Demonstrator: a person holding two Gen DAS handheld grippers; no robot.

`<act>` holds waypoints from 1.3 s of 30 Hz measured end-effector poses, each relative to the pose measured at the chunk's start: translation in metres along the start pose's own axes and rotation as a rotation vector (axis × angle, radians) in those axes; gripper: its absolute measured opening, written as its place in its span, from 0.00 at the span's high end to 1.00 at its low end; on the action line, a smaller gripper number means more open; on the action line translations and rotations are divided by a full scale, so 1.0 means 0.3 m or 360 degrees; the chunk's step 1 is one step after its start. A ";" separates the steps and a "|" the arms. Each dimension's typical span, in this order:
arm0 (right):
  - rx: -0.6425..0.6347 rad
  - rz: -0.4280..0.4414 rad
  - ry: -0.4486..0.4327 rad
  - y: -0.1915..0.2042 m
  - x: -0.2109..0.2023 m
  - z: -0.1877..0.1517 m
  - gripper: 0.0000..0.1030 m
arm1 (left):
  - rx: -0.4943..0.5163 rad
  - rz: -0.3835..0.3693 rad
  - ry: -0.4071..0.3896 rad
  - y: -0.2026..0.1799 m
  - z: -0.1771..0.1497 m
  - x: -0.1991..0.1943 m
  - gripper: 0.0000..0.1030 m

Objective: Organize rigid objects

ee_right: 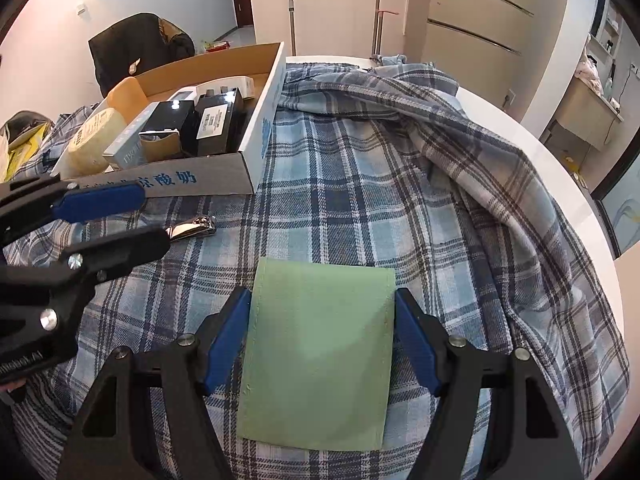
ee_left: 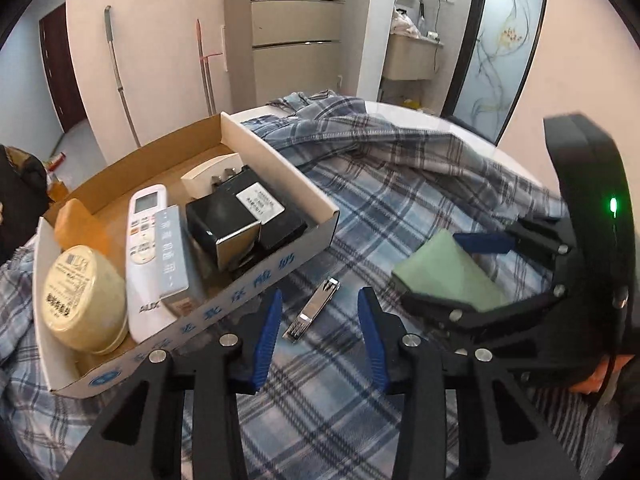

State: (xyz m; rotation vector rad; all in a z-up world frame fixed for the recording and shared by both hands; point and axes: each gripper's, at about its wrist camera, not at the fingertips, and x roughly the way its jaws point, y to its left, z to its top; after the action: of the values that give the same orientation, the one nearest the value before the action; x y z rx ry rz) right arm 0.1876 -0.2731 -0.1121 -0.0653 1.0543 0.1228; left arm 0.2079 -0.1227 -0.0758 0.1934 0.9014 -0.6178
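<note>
Covering the table, a plaid shirt (ee_right: 360,184) lies under both claws. Left of the left claw (ee_left: 320,324) stands a cardboard box (ee_left: 280,272) with a remote (ee_left: 142,248) inside. The right claw (ee_right: 322,332) pinches a green pouch (ee_right: 320,352). A nail clipper (ee_left: 312,308) lies between the left claw's spread fingers, untouched.

A home: plaid shirt (ee_right: 400,160) spread over a round white table (ee_right: 560,168), washbasin cabinet (ee_left: 412,58), frosted glass door (ee_left: 496,40).
</note>
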 end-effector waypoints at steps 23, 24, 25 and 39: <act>-0.0004 0.0006 -0.0001 -0.001 -0.002 0.000 0.31 | -0.0102 0.0026 0.0096 0.005 0.006 0.073 0.97; -0.0004 0.0007 -0.0001 -0.001 -0.002 0.000 0.31 | -0.0141 0.0030 0.0070 0.017 -0.006 0.054 0.97; -0.0004 0.0007 -0.0001 -0.001 -0.002 0.000 0.31 | -0.0164 0.0029 0.0054 0.023 -0.013 0.039 0.97; -0.0004 0.0005 -0.0001 0.000 -0.001 0.000 0.31 | 0.0039 -0.0201 0.0106 -0.019 0.024 0.051 0.97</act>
State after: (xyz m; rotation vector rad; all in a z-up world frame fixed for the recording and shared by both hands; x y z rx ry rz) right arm 0.1875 -0.2730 -0.1118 -0.0662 1.0534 0.1271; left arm 0.2164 -0.1367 -0.0829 0.1811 0.9759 -0.7435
